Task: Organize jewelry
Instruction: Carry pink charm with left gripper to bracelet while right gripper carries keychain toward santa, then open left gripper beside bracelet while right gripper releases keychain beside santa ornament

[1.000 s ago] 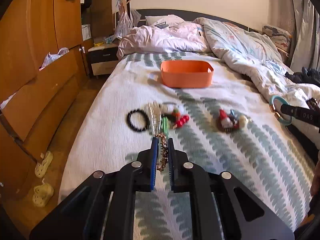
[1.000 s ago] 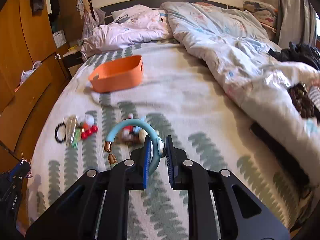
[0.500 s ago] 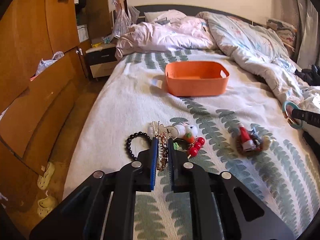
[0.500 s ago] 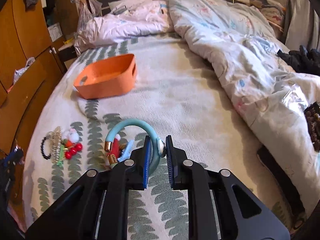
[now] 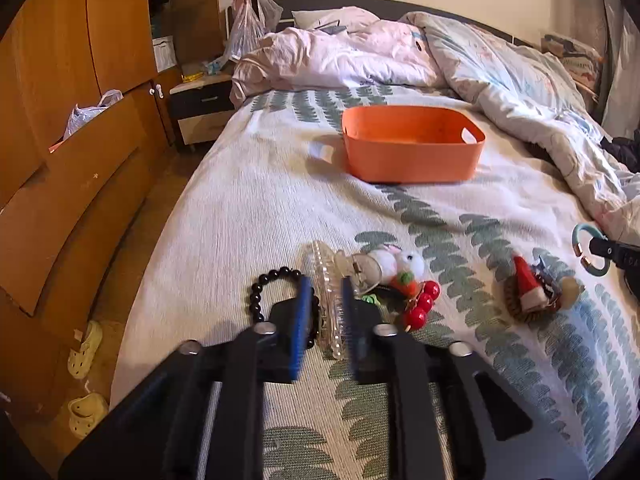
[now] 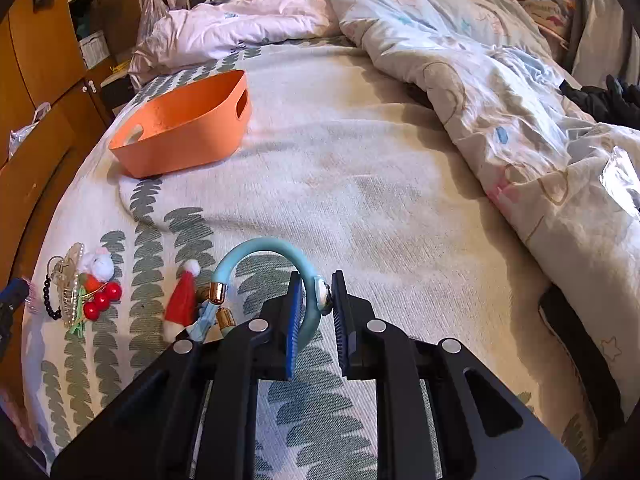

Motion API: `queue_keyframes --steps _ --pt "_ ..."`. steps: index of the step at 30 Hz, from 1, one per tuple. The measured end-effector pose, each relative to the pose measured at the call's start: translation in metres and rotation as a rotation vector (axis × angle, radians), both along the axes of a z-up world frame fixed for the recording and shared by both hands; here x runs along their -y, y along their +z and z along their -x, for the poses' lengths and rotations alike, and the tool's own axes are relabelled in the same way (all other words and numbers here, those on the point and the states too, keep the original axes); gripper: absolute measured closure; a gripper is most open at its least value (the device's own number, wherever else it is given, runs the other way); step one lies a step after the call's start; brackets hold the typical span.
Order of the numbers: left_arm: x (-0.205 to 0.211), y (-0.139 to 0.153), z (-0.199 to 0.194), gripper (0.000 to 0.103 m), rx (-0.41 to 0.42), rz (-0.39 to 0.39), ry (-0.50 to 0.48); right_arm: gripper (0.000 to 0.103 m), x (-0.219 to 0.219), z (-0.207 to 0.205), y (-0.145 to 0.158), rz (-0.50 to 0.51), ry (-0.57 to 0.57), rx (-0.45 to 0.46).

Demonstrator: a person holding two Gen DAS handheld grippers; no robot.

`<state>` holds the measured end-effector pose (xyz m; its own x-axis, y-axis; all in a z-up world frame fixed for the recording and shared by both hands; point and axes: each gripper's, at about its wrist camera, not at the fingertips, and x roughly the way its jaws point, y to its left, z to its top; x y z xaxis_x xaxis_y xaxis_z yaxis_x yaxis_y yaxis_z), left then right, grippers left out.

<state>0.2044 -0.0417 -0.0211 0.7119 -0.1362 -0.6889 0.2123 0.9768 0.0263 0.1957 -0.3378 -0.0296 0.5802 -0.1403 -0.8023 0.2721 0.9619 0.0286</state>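
- The left tool [image 5: 323, 304] is opening its jaws around a clear hair clip [image 5: 327, 280], low over the bed [image 5: 256, 200], on the near side of the orange basket [image 5: 412, 144].
- The right tool [image 6: 314, 304] grips a blue bangle [image 6: 272, 252] narrowly, also short of the basket.
- Risk: the clip drops among the black bead bracelet [image 5: 276, 280] and red berries [image 5: 424, 304] rather than into the basket; it could snag there.

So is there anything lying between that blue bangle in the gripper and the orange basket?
Nothing visible. The right gripper holds the blue bangle above the bedspread, and the stretch of cover up to the orange basket is bare. The other trinkets lie off to the left.
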Motion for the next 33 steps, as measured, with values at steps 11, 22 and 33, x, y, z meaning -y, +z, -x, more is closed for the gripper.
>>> queue_keyframes --steps 11,22,33 --pt "-0.007 0.010 0.002 0.071 0.021 0.010 0.021 0.078 -0.004 0.000 0.002 0.019 0.016 0.002" --pt "-0.004 0.019 0.008 0.071 0.038 0.031 0.015 0.025 -0.004 0.006 0.018 0.037 0.022 0.049" --pt "-0.004 0.036 0.032 0.048 0.084 0.070 0.010 0.024 -0.024 0.035 0.054 0.073 0.049 0.146"
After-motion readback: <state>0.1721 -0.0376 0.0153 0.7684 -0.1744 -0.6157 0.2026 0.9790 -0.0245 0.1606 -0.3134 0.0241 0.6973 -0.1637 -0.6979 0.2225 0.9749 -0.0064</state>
